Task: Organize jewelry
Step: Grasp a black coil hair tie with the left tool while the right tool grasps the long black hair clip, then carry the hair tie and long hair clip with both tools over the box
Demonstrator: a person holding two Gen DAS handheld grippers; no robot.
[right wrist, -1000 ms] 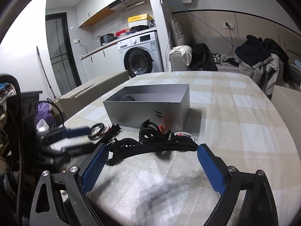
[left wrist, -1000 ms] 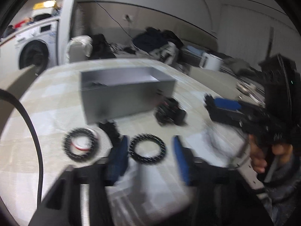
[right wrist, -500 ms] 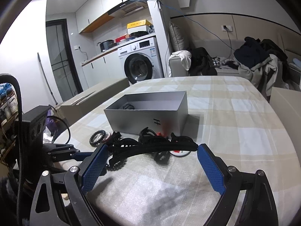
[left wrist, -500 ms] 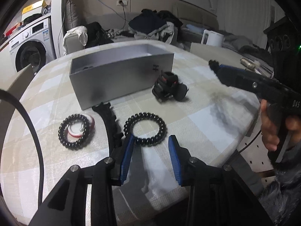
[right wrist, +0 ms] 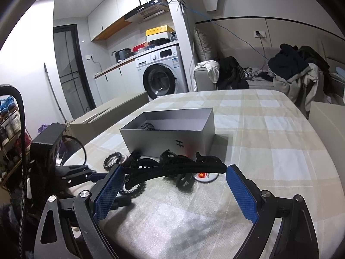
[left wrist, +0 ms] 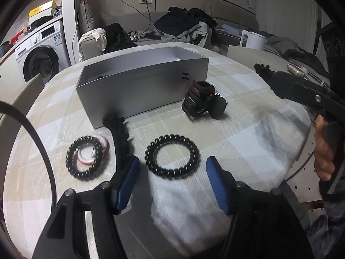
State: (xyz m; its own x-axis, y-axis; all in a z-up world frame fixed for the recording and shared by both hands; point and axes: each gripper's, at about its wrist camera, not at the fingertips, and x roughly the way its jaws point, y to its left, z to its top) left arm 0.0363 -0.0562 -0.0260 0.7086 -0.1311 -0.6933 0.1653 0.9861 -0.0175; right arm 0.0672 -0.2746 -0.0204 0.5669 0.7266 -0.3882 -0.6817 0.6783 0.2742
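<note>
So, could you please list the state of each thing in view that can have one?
Left gripper: open, empty, straddling the spiral hair tie.
Right gripper: open, empty.
Gray box: lidless, something dark inside.
Second spiral tie: flat on the table, over a red-and-white disc.
Black headband: unheld.
</note>
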